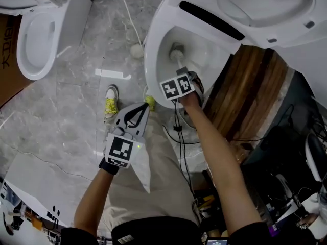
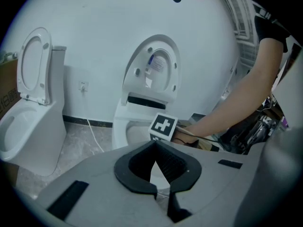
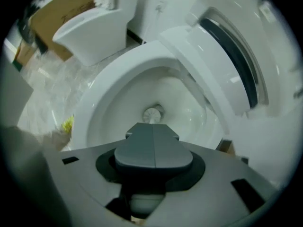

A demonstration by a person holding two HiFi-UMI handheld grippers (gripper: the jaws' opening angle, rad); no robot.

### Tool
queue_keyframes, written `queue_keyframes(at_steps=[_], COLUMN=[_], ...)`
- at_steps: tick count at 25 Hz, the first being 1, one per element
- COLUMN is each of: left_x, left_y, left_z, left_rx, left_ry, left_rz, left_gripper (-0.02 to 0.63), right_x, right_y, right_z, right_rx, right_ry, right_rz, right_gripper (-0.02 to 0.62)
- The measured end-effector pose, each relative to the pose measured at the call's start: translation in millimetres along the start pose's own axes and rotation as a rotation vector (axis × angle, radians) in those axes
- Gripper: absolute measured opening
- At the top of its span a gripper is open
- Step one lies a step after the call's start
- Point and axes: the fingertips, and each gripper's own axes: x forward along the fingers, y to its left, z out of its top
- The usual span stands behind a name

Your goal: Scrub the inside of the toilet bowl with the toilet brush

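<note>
Toilet brush (image 1: 177,53) head sits deep inside the toilet bowl (image 1: 151,60) in the head view, handle running up to the right gripper (image 1: 179,74). Left gripper (image 1: 137,115) hangs over the floor (image 1: 76,111), just beside the bowl.

Left gripper view: jaw tips meet, nothing between them.

Right gripper view: jaws pressed together on the brush handle, brush head low in the bowl.

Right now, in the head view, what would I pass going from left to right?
Other toilet → left gripper → right gripper, holding the toilet brush → wooden boards.
</note>
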Motion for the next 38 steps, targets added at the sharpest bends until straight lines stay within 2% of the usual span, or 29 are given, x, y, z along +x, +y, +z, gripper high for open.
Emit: queue_keyframes(at_steps=[4, 6, 7, 12, 15, 18, 20, 23, 25, 27, 29, 32, 38], left_x=[-2, -5, -11, -59, -94, -122, -138, -161, -177, -192, -210, -235, -270], left_y=[3, 6, 5, -17, -43, -53, -58, -73, -79, -80, -80, -78, -77], left_z=[6, 17, 23, 75, 104, 139, 165, 190, 204, 228, 250, 267, 292], left_rx=[0.004, 0.010, 0.009, 0.032, 0.090, 0.166, 0.213, 0.255, 0.274, 0.297, 0.323, 0.357, 0.450], left_ry=[-0.002, -0.008, -0.011, -0.008, 0.011, 0.014, 0.001, -0.020, -0.033, -0.074, -0.123, -0.161, -0.204], left_rz=[0.004, 0.009, 0.007, -0.029, -0.087, -0.139, -0.162, -0.188, -0.200, -0.207, -0.215, -0.235, -0.257], left_gripper=[0.017, 0.017, 0.017, 0.017, 0.017, 0.017, 0.017, 0.017, 0.017, 0.017, 0.017, 0.017, 0.017], right_x=[-6, -15, -23, -89, -148, -215, -259, -323, -365, -406, -444, -491, -562], right_y=[-14, -13, -10, 1, -6, -23, -33, -38, -33, -32, -28, -20, -35], right_z=[-18, -27, -32, -72, -105, -123, -129, -150, -167, -172, -174, -179, -180], right_rx=[0.503, 0.652, 0.691, 0.649, 0.702, 0.779, 0.822, 0.900, 0.990, 1.088, 1.143, 1.142, 1.152], right_ry=[-0.043, -0.041, -0.033, 0.053, 0.033, -0.053, -0.123, -0.205, -0.250, -0.319, -0.399, -0.494, -0.682], right_rz=[0.155, 0.253, 0.295, 0.404, 0.394, 0.344, 0.343, 0.337, 0.328, 0.315, 0.302, 0.258, 0.175], right_gripper=[0.163, 0.163, 0.163, 0.161, 0.161, 0.161, 0.161, 0.161, 0.161, 0.161, 0.161, 0.161, 0.161])
